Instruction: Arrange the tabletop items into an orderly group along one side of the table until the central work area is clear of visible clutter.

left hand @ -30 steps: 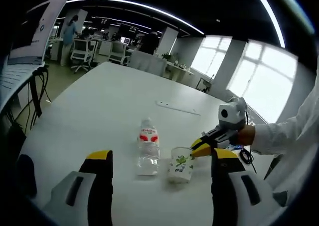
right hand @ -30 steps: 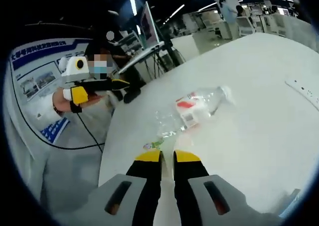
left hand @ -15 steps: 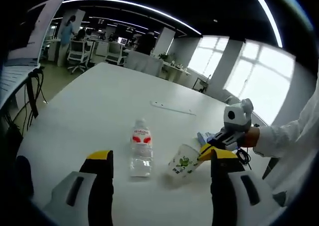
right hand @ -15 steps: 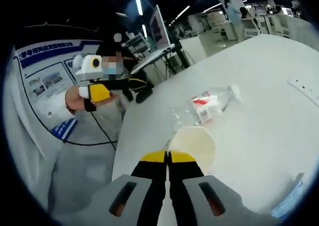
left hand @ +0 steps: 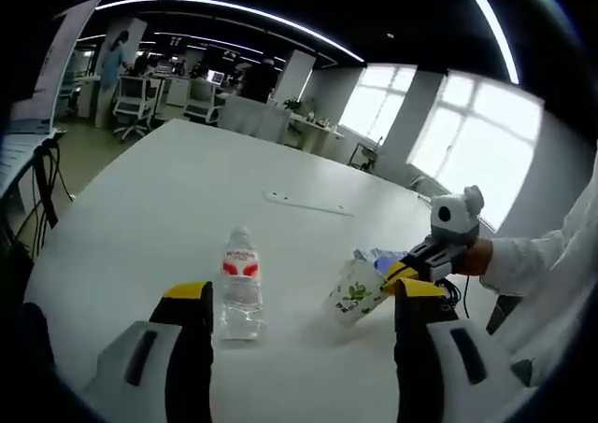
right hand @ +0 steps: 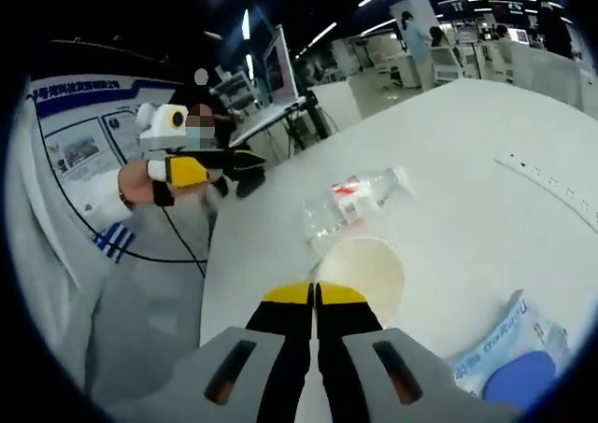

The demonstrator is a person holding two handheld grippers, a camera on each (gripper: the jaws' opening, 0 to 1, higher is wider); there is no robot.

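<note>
A white paper cup (left hand: 356, 292) with a green print hangs tilted above the white table (left hand: 196, 199). My right gripper (right hand: 315, 292) is shut on the paper cup's (right hand: 363, 272) rim, and it enters the left gripper view from the right (left hand: 404, 272). A clear water bottle (left hand: 237, 284) with a red label stands upright just beyond my left gripper's tips. My left gripper (left hand: 293, 292) is open with nothing between its fingers. In the right gripper view the water bottle (right hand: 348, 204) is beyond the cup.
A blue and white packet (right hand: 512, 362) lies on the table by the cup, also visible as the packet (left hand: 376, 257) behind the cup. A white power strip (left hand: 306, 204) lies farther back. Office desks and chairs (left hand: 140, 91) stand beyond the table.
The right gripper has lifted the cup off the table and carried it to the right, away from the bottle, tilting it. The packet has come into the right gripper view.
</note>
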